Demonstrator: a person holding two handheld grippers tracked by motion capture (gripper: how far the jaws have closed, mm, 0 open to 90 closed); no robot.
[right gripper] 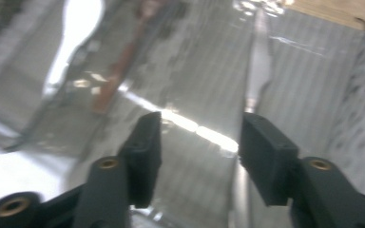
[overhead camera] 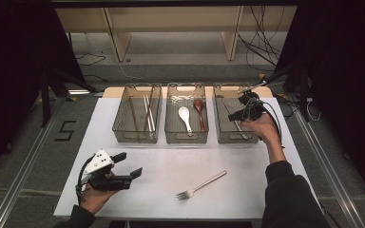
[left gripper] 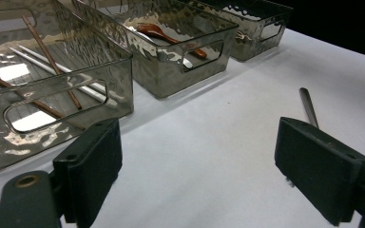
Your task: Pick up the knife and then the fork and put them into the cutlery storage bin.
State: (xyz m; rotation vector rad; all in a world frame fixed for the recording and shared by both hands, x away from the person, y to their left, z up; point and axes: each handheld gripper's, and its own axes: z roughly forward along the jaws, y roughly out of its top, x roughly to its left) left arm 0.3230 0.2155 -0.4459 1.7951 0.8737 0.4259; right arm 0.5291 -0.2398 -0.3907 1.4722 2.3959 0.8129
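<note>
While my right jaws (overhead camera: 237, 114) hover parted, empty, over right clear plastic bin (overhead camera: 221, 135) holding silver utensil (overhead camera: 238, 126), left jaws (overhead camera: 129, 165) wide. Silver metal fork (overhead camera: 200, 185) on white counter (overhead camera: 161, 166); careless grab could skid it.

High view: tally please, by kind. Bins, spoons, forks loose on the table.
Bins: 3 (left bin, middle bin, right bin)
Spoons: 2 (white spoon, brown spoon)
Forks loose on the table: 1 (fork)
Total: 6
</note>
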